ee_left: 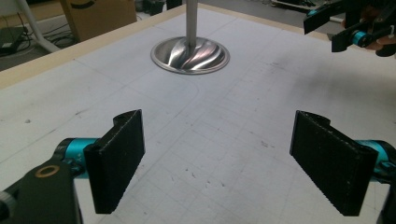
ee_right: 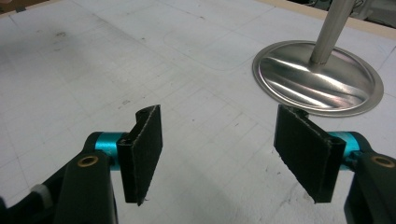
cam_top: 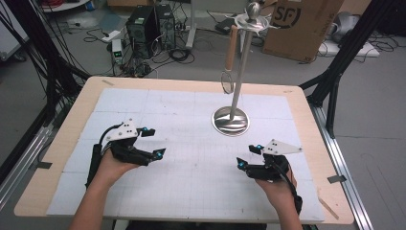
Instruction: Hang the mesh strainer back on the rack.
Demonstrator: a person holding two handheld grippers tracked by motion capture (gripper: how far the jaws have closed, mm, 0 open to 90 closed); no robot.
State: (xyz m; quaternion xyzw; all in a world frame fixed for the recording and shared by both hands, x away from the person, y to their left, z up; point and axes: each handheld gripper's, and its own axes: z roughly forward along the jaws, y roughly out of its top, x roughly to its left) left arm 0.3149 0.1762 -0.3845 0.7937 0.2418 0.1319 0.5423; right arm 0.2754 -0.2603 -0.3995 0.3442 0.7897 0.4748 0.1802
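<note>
Two claws, left [cam_top: 154,142] and right [cam_top: 249,156], both apart, near shiny steel stand [cam_top: 231,120].

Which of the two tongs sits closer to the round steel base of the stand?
The right tongs: the shiny round steel base lies just beyond them, while the left tongs sit farther off across the white mat.

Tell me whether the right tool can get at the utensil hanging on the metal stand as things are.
Probably yes: the right tool is open with bare mat between it and the stand; the utensil hangs free on the stand's left side.
</note>
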